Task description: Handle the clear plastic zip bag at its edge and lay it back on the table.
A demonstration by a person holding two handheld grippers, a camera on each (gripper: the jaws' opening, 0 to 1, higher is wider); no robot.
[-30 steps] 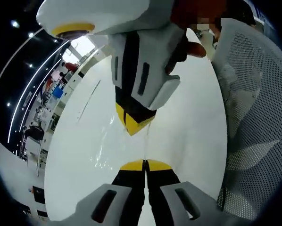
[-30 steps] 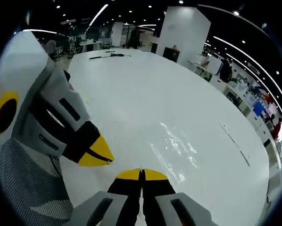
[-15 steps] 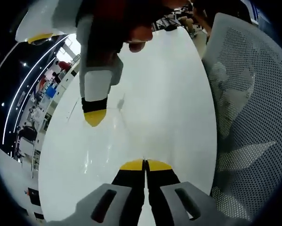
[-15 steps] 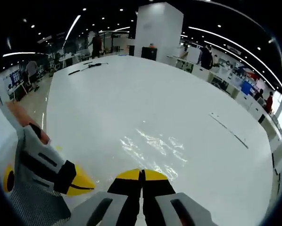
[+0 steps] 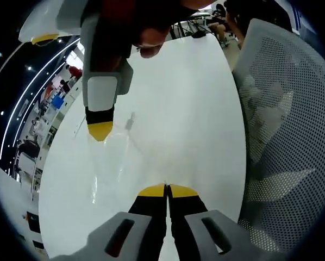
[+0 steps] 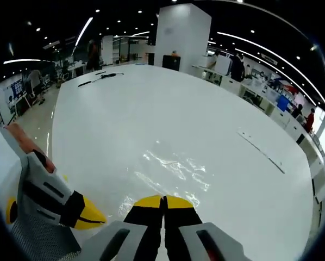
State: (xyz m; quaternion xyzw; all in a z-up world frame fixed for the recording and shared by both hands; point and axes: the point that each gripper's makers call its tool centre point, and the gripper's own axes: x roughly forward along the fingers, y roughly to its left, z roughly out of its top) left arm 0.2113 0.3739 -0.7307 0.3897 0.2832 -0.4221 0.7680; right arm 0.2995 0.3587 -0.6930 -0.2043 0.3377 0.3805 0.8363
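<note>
Across the left gripper view we start at the far left, where rows of desks and ceiling lights curve past the edge of the white table (image 5: 195, 109). Next comes our right gripper (image 5: 100, 132), reaching down from the top with its yellow tips pressed together; they sit at the upper edge of the clear plastic zip bag (image 5: 116, 163), though we cannot tell for certain whether they pinch it. The bag shows as a faint glossy sheet with creases, and whether it lies flat on the table we cannot tell. At bottom centre our left gripper (image 5: 167, 190) has its jaws closed tip to tip, with nothing we can make out between them. Further right stands a white mesh chair back (image 5: 287, 136).

Moving to the right gripper view, the left gripper (image 6: 92, 216) enters low on the left, yellow tips together, with a mesh surface under it. Just right of it, at bottom centre, the right gripper (image 6: 163, 202) shows both jaws fully closed. The bag (image 6: 173, 171) lies just ahead of these tips as shiny wrinkles on the table (image 6: 151, 103); any grip on its near edge is too faint to confirm. A thin dark strip (image 6: 260, 150) lies on the table well to the right.
</note>
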